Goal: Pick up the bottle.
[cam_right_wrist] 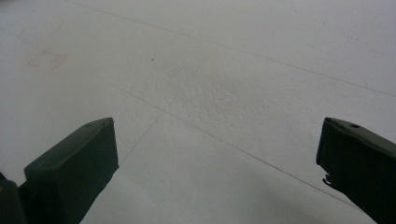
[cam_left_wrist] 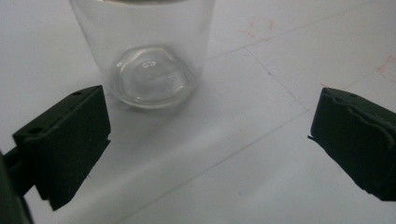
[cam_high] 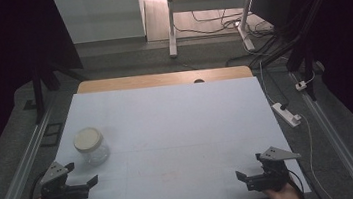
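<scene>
A clear glass jar (cam_high: 90, 146) with a cream lid stands upright on the left of the white table top (cam_high: 168, 130). My left gripper (cam_high: 81, 173) rests just in front of the jar, open, nothing between its jaws. In the left gripper view the jar (cam_left_wrist: 149, 56) rises ahead of the gripper (cam_left_wrist: 210, 140), slightly left of the gap and apart from both jaws. My right gripper (cam_high: 248, 167) sits open near the front right corner of the table, over bare surface; the right gripper view shows its jaws (cam_right_wrist: 217, 168) spread wide above the white sheet.
The white sheet has faint lines and reddish marks (cam_left_wrist: 259, 28). A wooden table edge (cam_high: 162, 79) shows at the back. A white power strip (cam_high: 287, 113) and cables lie on the floor to the right. Metal rails (cam_high: 21, 167) run along both sides.
</scene>
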### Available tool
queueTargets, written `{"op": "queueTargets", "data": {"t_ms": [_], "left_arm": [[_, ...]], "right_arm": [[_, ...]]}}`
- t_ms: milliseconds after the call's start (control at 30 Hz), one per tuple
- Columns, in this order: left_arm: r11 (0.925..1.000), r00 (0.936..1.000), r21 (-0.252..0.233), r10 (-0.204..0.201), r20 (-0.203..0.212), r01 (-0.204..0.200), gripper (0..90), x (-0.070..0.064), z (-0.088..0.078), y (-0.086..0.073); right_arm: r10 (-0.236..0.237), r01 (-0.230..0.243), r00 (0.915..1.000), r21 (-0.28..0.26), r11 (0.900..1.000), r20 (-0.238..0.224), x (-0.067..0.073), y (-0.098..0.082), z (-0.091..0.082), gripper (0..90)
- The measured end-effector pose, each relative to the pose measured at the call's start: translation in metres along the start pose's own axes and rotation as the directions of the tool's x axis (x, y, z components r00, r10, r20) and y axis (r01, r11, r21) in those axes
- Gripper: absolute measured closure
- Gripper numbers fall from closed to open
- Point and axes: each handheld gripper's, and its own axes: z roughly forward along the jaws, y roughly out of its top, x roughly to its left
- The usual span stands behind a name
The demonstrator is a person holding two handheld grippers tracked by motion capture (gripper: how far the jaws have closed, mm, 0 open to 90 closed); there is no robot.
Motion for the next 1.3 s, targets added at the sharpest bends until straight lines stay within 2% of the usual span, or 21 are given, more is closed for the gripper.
{"op": "queueTargets", "data": {"t_ms": [100,133,400,567,667,800,900,1300], "left_arm": [[0.9999,0.9999,0.002,-0.011,-0.007,0.011,0.0,0.004,0.002,0.003],[0.9996,0.9998,0.017,-0.020,0.000,0.020,0.0,0.007,0.004,0.004],[0.9994,0.9995,0.020,-0.030,0.005,0.030,0.0,0.017,0.011,0.010],[0.9991,0.9993,0.027,-0.033,-0.017,0.034,0.0,0.020,0.017,0.014],[0.9994,0.9994,0.030,-0.016,-0.031,0.017,0.0,0.022,0.021,0.018],[0.9993,0.9996,0.034,-0.014,-0.025,0.015,0.0,0.025,0.026,0.020],[0.9987,0.9994,0.049,0.018,-0.031,-0.016,0.0,0.027,0.033,0.024],[0.9981,0.9992,0.055,0.031,-0.025,-0.029,0.0,0.038,0.055,0.033]], "right_arm": [[0.000,0.000,1.0000,0.001,1.000,0.001,0.000,0.000,0.000,0.0],[-0.001,0.001,1.0000,0.002,1.000,0.002,0.000,0.000,0.000,0.0],[-0.002,0.002,1.0000,0.007,1.000,0.002,0.000,0.000,0.001,0.0],[-0.001,0.001,1.0000,0.007,1.000,0.002,0.000,0.000,0.001,0.0],[-0.003,0.003,1.0000,0.008,1.000,0.002,0.000,0.000,0.001,0.0],[-0.004,0.004,1.0000,0.011,1.000,0.004,0.000,0.000,0.001,0.0],[-0.004,0.004,1.0000,0.012,1.000,0.004,0.000,0.000,0.001,0.0],[-0.007,0.007,1.0000,0.014,1.000,0.003,0.000,0.001,0.001,0.0]]}}
